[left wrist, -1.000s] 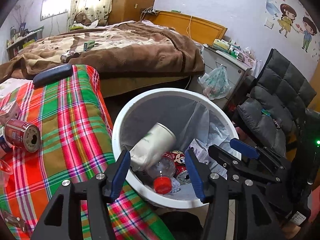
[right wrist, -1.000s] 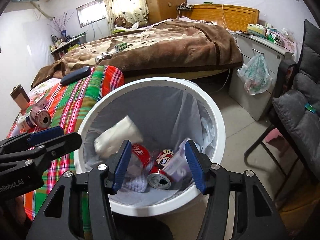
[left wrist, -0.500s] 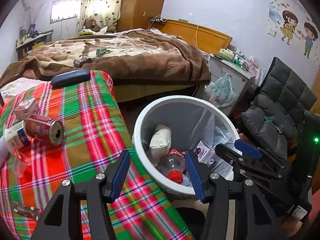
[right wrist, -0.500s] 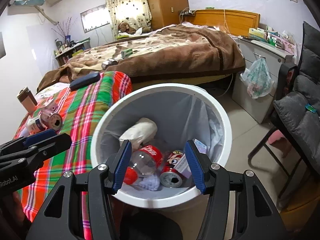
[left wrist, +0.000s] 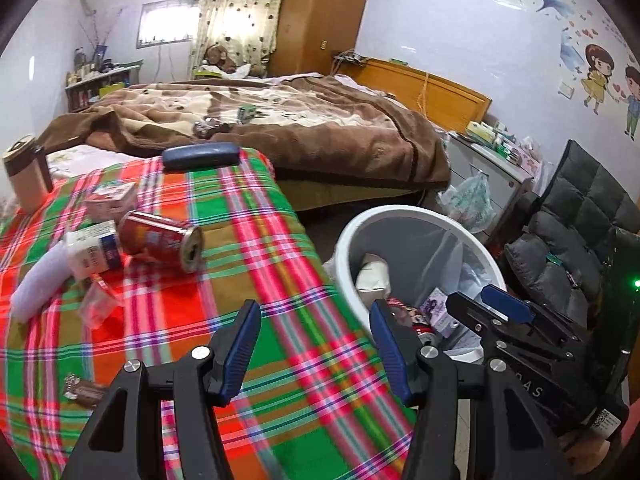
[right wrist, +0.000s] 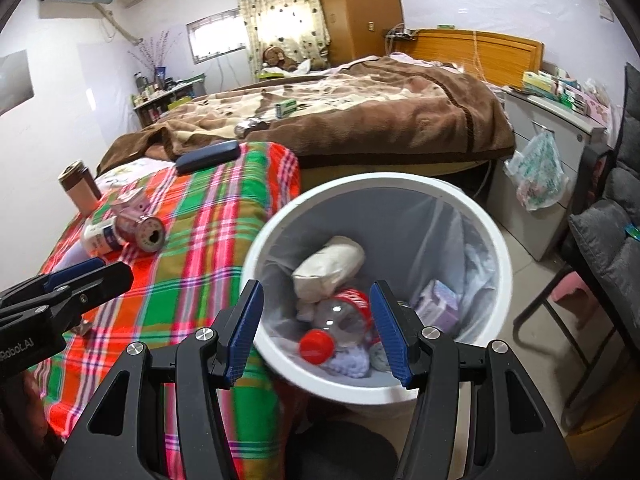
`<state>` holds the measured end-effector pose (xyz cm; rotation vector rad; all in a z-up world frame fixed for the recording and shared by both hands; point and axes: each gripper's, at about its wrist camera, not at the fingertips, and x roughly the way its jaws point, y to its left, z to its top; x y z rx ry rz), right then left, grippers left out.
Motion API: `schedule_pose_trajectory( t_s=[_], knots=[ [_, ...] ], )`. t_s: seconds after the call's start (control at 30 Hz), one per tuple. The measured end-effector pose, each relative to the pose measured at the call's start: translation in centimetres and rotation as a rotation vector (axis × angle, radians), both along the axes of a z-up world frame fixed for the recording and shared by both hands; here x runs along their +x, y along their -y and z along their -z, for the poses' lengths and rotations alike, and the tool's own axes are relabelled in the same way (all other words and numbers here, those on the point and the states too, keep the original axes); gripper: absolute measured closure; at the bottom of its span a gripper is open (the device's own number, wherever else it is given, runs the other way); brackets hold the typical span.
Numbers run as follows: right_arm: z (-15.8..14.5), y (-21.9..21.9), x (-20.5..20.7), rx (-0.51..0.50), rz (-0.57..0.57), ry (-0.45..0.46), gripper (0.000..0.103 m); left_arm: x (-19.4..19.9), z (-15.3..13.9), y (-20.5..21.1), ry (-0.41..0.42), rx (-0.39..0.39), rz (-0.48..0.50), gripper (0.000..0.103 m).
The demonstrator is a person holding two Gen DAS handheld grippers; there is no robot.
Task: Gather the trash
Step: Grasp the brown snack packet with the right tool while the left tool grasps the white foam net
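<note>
Red soda can (left wrist: pixel 160 240) lying mid plaid tablecloth (left wrist: pixel 256 248) beside cartons | white bin (right wrist: pixel 496 248) at cloth's right edge, holding bottle (right wrist: pixel 340 320) | left gripper (left wrist: pixel 316 344) parted, empty | right gripper (right wrist: pixel 316 328) parted, empty

The room is bright, with soft daylight that comes from the window (left wrist: pixel 168 22) and through the curtain (left wrist: pixel 240 12), where the light is a little overexposed. Shadows are weak. Both views have strong fisheye distortion: straight lines bend near the edges and the corners are black. The checked cloth (left wrist: pixel 256 248) close to the camera is smeared by motion blur, and the rim of the bin (right wrist: pixel 374 184) also looks slightly soft
</note>
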<state>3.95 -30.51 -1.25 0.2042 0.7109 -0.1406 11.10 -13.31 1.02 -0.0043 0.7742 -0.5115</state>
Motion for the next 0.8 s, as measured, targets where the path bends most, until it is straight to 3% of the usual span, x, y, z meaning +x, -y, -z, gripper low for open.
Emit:
schedule_pose_trajectory(
  t_s=[0.8],
  knots=[
    [0.7, -9.9, 2.2, -0.010, -0.259, -0.005, 0.046, 0.3, 1.1, -14.5, 0.001, 0.005, -0.251, 0.047]
  ],
)
